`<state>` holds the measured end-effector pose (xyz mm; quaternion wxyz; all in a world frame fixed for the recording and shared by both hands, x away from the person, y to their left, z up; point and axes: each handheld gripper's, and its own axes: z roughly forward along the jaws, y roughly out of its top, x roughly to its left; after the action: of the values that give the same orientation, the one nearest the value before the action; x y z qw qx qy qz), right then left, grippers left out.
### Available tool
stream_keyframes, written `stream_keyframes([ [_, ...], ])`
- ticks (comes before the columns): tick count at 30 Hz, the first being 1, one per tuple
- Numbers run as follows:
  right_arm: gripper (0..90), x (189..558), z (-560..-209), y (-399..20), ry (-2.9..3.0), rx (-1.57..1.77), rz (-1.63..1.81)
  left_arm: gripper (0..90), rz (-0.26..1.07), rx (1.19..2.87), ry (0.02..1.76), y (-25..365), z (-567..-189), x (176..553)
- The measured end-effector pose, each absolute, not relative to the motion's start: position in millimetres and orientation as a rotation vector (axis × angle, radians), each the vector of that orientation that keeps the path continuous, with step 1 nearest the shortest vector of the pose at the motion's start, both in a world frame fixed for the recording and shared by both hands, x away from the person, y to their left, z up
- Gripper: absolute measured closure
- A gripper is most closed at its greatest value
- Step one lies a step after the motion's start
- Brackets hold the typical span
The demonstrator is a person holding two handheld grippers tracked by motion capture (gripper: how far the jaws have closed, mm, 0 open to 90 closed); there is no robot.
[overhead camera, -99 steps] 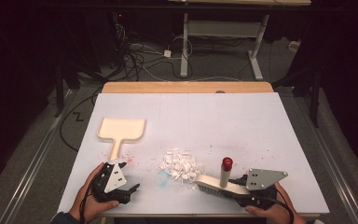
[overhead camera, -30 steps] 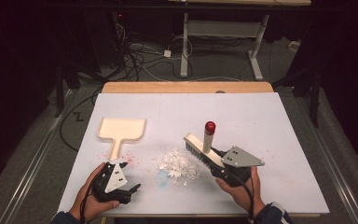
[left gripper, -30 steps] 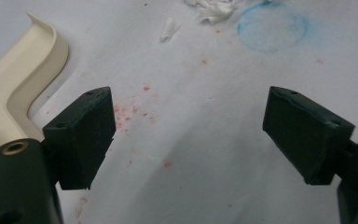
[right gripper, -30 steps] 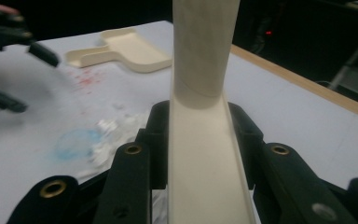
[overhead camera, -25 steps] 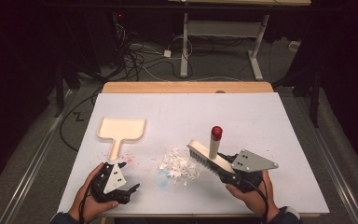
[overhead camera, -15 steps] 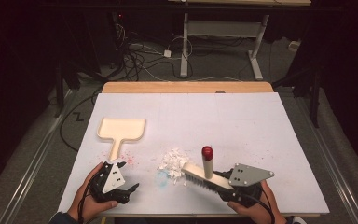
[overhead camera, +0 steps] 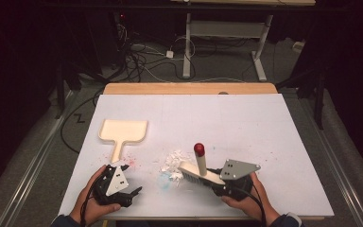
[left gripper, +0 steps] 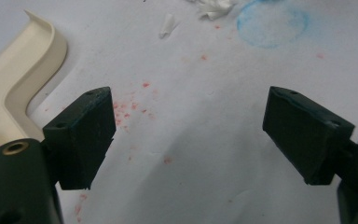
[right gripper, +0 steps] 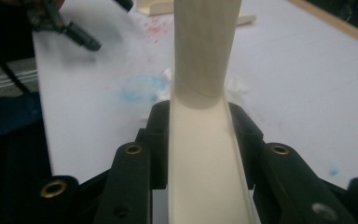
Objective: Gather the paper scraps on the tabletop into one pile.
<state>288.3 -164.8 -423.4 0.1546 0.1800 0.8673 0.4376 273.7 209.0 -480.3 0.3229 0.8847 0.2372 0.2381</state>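
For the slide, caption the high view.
Right gripper sweeps a brush at paper scraps; dustpan waits.

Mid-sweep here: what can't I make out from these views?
- Brush bristles meeting the paper scraps: too small in the high view.
- Brush head: off the top edge in the right gripper view; handle blocks the scraps.
- Dustpan: cut off by the left edge in the left gripper view.
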Motion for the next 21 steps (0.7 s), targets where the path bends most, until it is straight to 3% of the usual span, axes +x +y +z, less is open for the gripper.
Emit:
stream_keyframes([
  [11,68.1,286.4,-399.4,-181.5,2.427,0.519,1.322,16.1,0.632,2.315,0.623,210.2,-478.8,271.9],
  [21,68.0,267.7,-378.8,-257.2,2.389,0.712,1.242,16.1,0.640,2.312,0.633,211.3,-477.7,272.1],
])
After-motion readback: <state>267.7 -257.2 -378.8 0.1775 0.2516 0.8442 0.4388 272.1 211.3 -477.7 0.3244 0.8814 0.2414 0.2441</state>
